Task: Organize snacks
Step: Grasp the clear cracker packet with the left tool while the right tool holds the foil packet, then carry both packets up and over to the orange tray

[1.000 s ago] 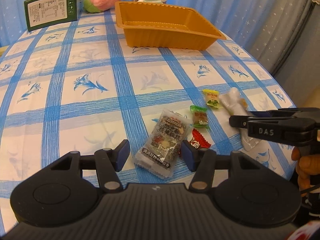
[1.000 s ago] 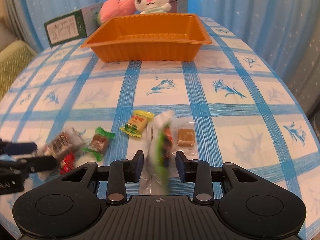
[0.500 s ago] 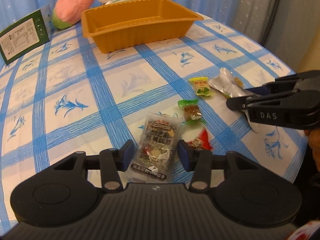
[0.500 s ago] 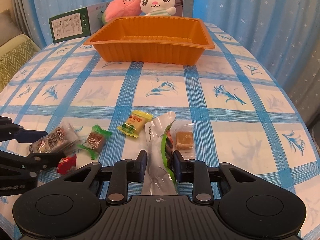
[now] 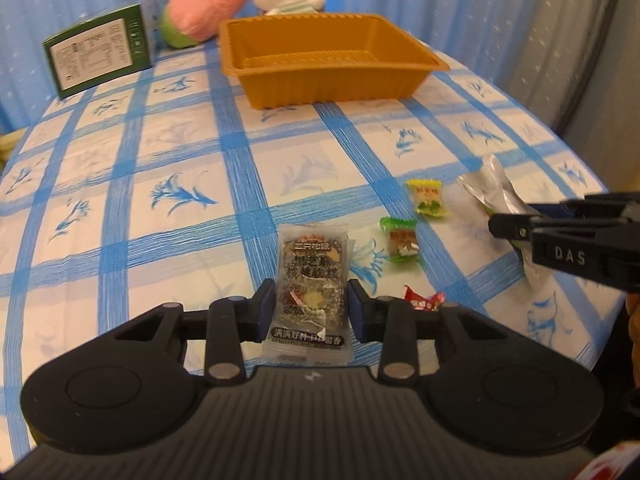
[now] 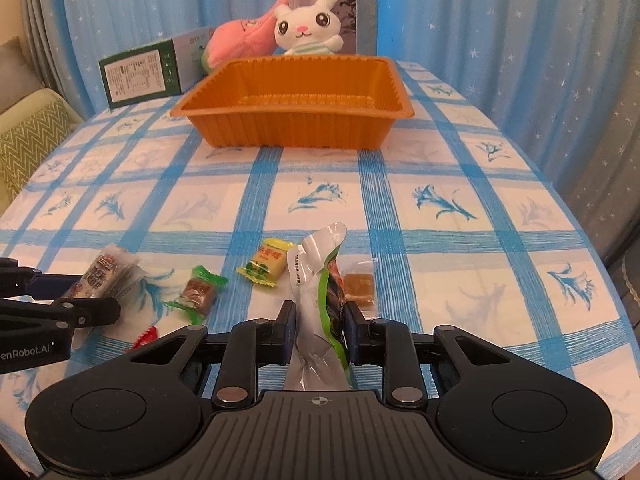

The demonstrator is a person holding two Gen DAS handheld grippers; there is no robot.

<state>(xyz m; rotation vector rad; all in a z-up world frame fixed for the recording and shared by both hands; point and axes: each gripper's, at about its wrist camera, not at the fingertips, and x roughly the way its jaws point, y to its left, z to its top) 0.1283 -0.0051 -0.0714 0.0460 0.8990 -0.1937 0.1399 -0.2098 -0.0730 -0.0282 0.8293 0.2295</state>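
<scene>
near the table's front edge, both grippers work the scattered snacks; the orange tray [image 6: 296,128] sits empty toward the far edge, well apart from them.

left gripper [image 5: 311,312]: jaws closing, narrow gap, the clear nut-bar packet [image 5: 310,280] between the blue pads. pads look to be at its long sides, near the packet's lower half; whether they press yet i cannot tell for sure, reads as contact. packet lies flat on the tablecloth [image 5: 180,152].

right gripper [image 6: 318,330]: jaws closing and nearly together, clamped on the silver-and-green pouch [image 6: 320,300], which stands on edge between the pads, its top flopping toward the tray.

loose on the cloth between the two grippers: green-wrapped candy [image 6: 200,290], yellow candy [image 6: 266,266], red candy [image 5: 424,302] just beside the left gripper's right finger, and a clear-wrapped brown cube [image 6: 360,284] touching the pouch's right side.

handling judgement:
- all items light; weight is no concern.
- film wrappers slick and crinkly, so a grip on a sealed edge alone may slide.
- nut-bar packet: stiff core inside soft film; take hold across the bar itself, not the end seals.
- pouch: limp, buckles under squeeze; hold at mid-body where the contents give bulk.
- small candies: grip the body, not the twisted ends.
- contents probably crumble under a hard pinch.
</scene>
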